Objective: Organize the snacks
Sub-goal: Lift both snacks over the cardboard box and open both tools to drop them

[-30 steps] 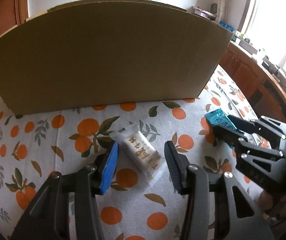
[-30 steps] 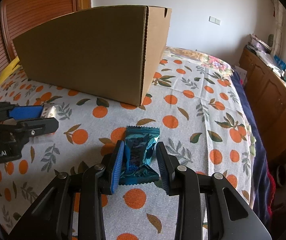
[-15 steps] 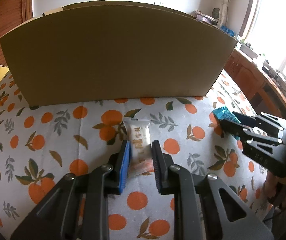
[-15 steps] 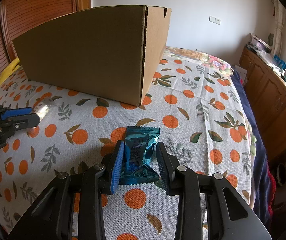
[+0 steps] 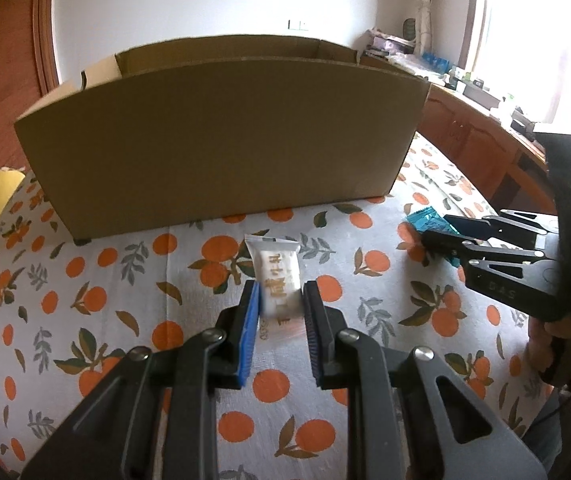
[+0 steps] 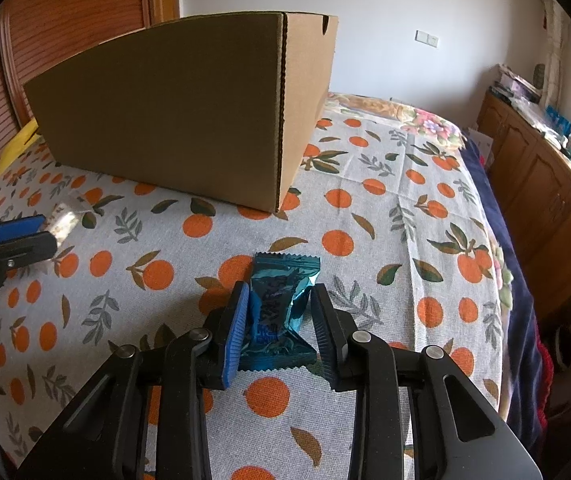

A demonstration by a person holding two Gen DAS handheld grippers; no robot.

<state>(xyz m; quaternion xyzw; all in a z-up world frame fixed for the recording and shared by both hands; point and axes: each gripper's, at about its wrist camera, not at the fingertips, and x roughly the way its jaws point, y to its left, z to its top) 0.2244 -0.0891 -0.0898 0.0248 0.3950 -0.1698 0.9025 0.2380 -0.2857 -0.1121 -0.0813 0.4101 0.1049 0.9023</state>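
Now that your left gripper (image 5: 279,304) has clamped on the white snack (image 5: 278,280), it leaves the tablecloth (image 5: 85,304); your right gripper (image 6: 279,316) pinches the blue snack (image 6: 279,312); the box (image 5: 221,140) comes next.

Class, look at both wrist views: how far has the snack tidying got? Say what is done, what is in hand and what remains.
Done: nothing visibly packed; the inside of the cardboard box is hidden. In hand: the left gripper is shut on the white snack packet, and the right gripper pinches the teal snack packet, which rests on the orange-print tablecloth. Left: carrying both into the box.
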